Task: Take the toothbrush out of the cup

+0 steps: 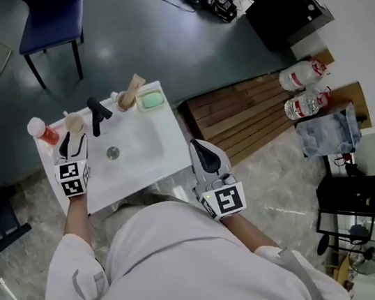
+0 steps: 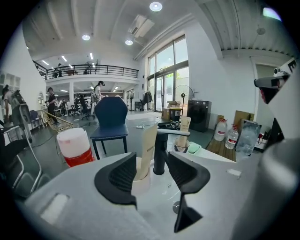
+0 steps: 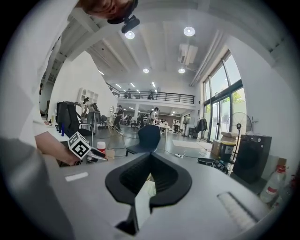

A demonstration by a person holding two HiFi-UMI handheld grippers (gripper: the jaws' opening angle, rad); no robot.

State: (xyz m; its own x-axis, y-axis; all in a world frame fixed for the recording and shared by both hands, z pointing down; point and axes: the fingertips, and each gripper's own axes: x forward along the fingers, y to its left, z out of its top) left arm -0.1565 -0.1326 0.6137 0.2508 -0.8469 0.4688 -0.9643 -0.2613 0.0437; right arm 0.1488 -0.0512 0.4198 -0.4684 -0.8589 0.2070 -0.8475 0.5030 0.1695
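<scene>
A white cup (image 1: 74,123) (image 2: 140,180) stands on the back left of the white sink (image 1: 153,155), with a flat cream tube-like item (image 2: 146,150) upright in it. My left gripper (image 1: 71,138) (image 2: 152,161) is open, and the cup lies just ahead between its jaws, untouched. Behind the black faucet (image 1: 97,114) (image 2: 161,150) is a second cup (image 1: 125,100) (image 2: 180,146) holding a beige stick-like item (image 2: 184,125). I cannot tell which item is the toothbrush. My right gripper (image 1: 204,153) (image 3: 150,155) is shut and empty at the sink's right edge.
A red-and-white bottle (image 1: 44,132) (image 2: 76,147) stands left of the cup, and a green soap (image 1: 151,100) lies at the back right. A wooden pallet (image 1: 239,120), water jugs (image 1: 301,77) and a blue chair (image 1: 51,22) are around the sink.
</scene>
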